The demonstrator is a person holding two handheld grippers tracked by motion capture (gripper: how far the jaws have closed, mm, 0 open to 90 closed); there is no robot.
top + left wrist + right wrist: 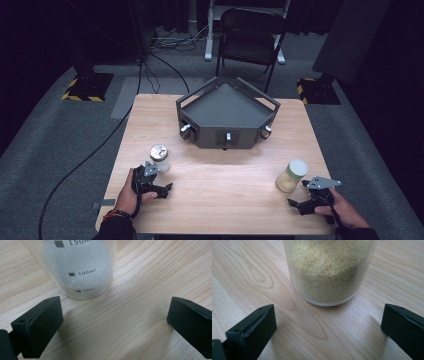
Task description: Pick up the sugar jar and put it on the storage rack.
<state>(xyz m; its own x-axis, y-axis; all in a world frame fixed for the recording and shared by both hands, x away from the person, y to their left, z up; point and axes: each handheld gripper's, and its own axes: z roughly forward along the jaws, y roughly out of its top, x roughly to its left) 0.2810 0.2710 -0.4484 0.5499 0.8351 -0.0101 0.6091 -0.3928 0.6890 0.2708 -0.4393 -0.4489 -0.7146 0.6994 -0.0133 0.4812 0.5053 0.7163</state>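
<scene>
A clear measuring jar (159,157) with a metal lid stands at the table's left front; in the left gripper view the jar (80,267) holds white grains and carries ml marks. My left gripper (156,176) sits just before it, open (115,322), jaws apart and short of the jar. At the right front stands a jar of yellow grains (291,176) with a pale lid. The right gripper (299,194) is close behind that jar (328,267), open (328,327), touching nothing.
A dark grey three-cornered tray (200,137) with knobs on its front faces sits at the back middle of the wooden table (225,200). A black folding chair (250,35) stands beyond the table. Cables run along the floor at the left.
</scene>
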